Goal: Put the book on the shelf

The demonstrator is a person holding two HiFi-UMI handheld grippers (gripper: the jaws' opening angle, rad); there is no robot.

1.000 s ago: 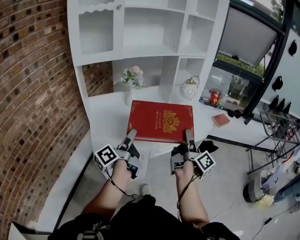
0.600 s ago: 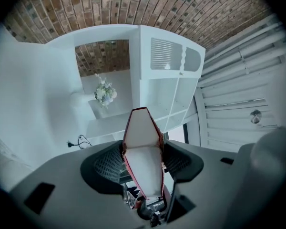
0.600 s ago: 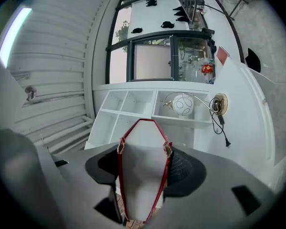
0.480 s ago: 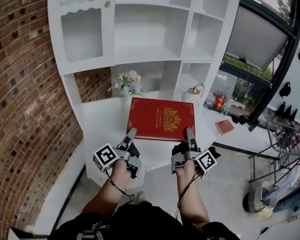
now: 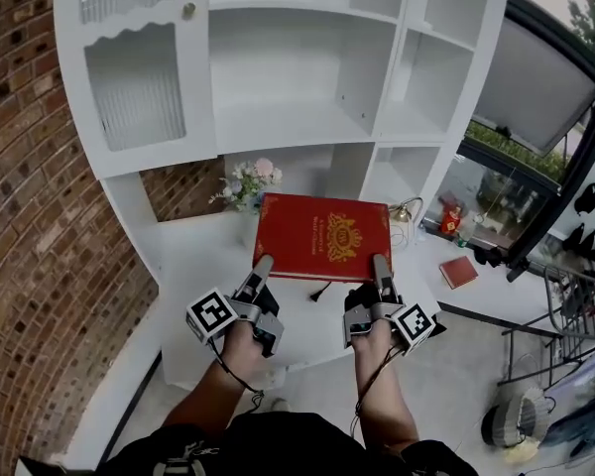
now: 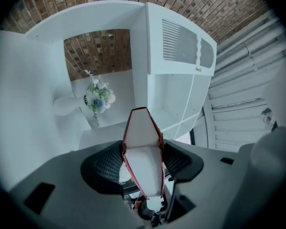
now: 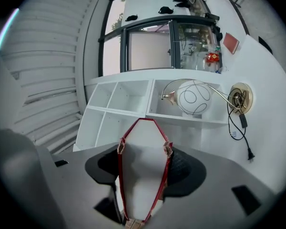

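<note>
One tall white shelf unit [image 5: 307, 67] fills the upper part of the head view, its open compartments bare, with a ribbed-glass door at its left. A brick wall [image 5: 40, 216] runs down the left side. Below the shelf unit juts a white table [image 5: 193, 266].

The big red book [image 5: 322, 236], gold emblem on its cover, is held flat over the back of the table, cover up, just in front of the unit's lowest compartments. The left gripper [image 5: 261, 269] is clamped on the book's near left corner, and its own view shows the pads pressed against both covers [image 6: 142, 161]. The right gripper [image 5: 380, 269] grips the near right corner the same way, jaws set wide about the book's thickness [image 7: 143, 168].

A bunch of pale flowers [image 5: 248, 181] stands at the table's back edge, just beyond the book's far left corner. A brass lamp with a round white globe [image 5: 409, 211] sits near the back right corner. A small red book [image 5: 459, 272] lies on the white surface further right, by the window.
</note>
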